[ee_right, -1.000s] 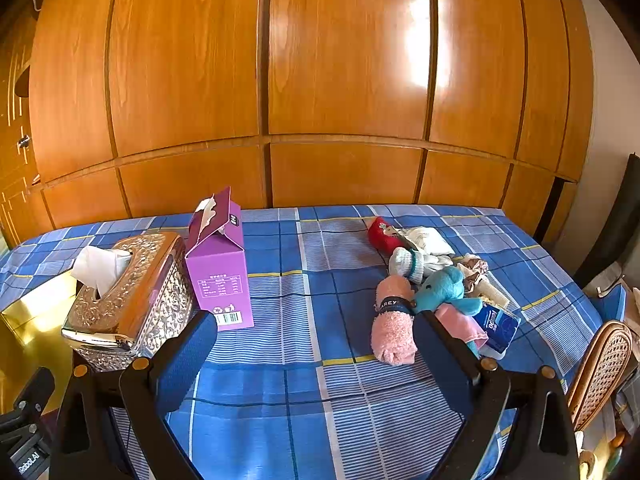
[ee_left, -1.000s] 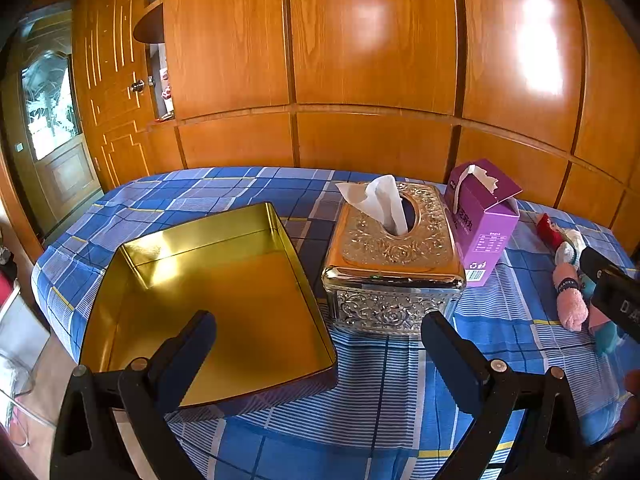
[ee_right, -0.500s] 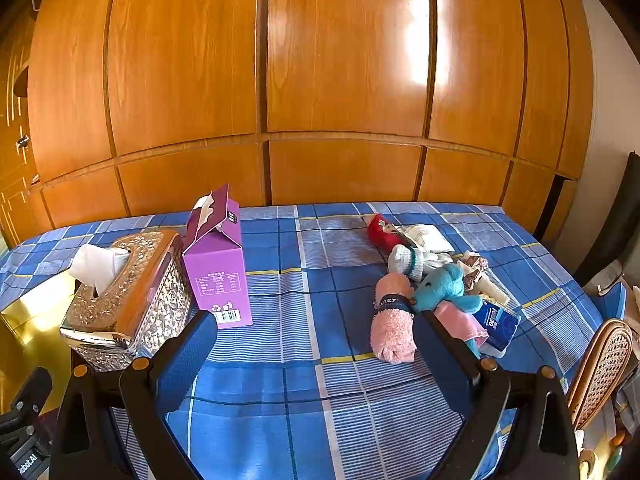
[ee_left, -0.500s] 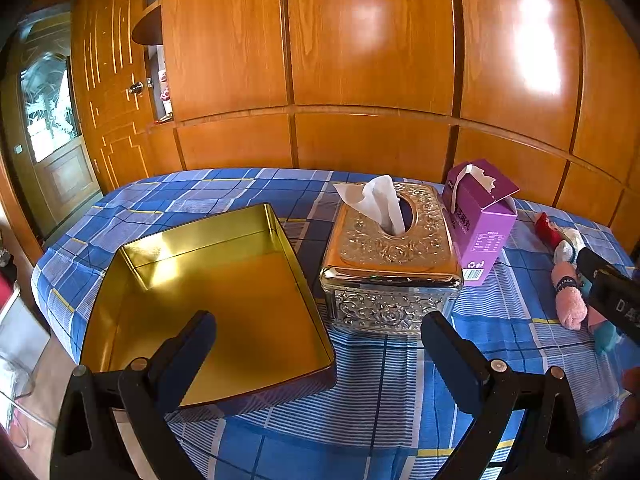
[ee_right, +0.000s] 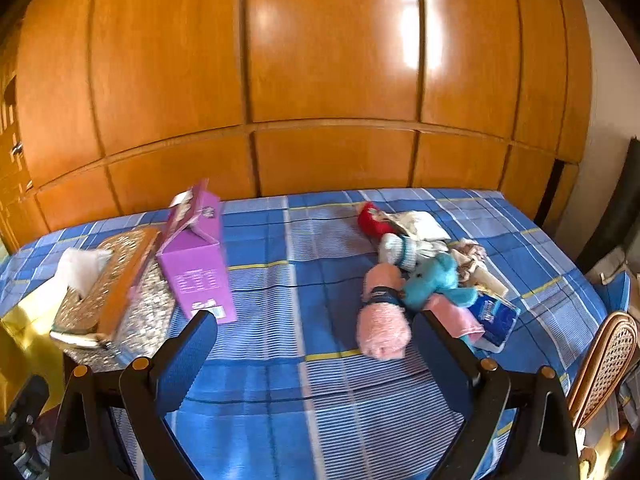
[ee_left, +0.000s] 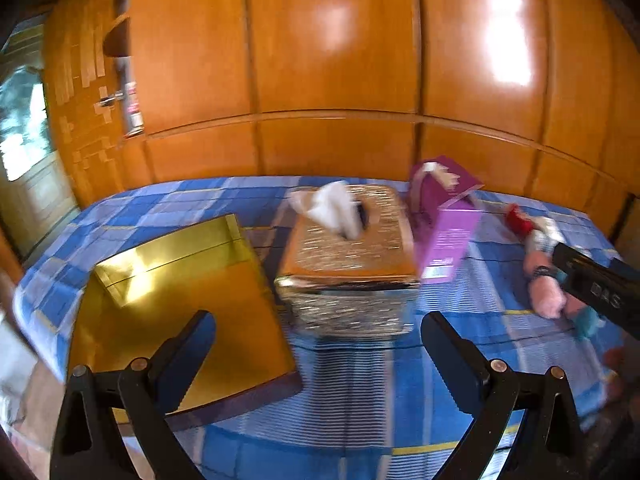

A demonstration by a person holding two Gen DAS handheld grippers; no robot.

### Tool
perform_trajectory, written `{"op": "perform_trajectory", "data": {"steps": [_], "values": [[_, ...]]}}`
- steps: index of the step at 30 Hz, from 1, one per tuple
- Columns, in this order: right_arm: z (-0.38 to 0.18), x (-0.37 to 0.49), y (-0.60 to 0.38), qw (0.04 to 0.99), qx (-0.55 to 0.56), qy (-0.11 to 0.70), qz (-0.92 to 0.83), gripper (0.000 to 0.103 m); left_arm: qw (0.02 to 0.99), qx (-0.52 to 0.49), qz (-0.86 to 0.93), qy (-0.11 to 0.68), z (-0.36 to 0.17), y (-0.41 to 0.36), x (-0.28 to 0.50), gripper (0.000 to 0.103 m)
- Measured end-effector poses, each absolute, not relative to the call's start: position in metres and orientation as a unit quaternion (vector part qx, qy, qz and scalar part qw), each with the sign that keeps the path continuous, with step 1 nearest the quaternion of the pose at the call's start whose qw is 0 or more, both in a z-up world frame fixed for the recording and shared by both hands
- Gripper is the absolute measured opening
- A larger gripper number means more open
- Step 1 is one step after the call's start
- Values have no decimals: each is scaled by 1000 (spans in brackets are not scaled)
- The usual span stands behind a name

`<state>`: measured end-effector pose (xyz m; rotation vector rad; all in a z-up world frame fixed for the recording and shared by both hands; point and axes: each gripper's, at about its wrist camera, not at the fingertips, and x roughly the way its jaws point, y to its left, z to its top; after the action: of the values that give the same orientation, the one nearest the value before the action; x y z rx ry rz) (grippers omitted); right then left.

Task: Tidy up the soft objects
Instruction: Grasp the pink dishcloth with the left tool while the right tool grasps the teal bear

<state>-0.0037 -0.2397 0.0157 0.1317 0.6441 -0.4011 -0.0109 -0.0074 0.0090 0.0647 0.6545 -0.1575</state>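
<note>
Left view: from my left claw (ee_left: 318, 340), looking forward along its two spread fingers, angled down over the near-left part of the checked tablecloth (ee_left: 360, 408) toward the wood-panelled wall (ee_left: 332, 60).
Left nearness: gold tray (ee_left: 224, 304) and metal tissue holder (ee_left: 348, 264) just ahead; image smeared.
Right view: from my right claw (ee_right: 314, 340), facing the same wall, further right along the table.
Right nearness: pile of soft toys (ee_right: 416, 276) near, ahead and right.
Shared: tissue holder, purple carton (ee_right: 198, 256), pink roll (ee_right: 382, 316), wall; my right claw's body shows at the left view's right edge.
</note>
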Motion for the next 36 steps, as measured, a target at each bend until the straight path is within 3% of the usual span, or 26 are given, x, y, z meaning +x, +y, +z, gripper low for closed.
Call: {"op": "perform_trajectory", "data": {"steps": [17,32,36], "values": [[21,-80,-451,865,227,315,-319,100,863,109,-341,356,23,-153,18,103],[5,-66,-462,871,221,349,-267,100,807,161,-349,448,-47,-289,87,102],[-1,-60,-467,869,218,363,-257,100,795,159,-346,472,-64,-310,103,97]]}}
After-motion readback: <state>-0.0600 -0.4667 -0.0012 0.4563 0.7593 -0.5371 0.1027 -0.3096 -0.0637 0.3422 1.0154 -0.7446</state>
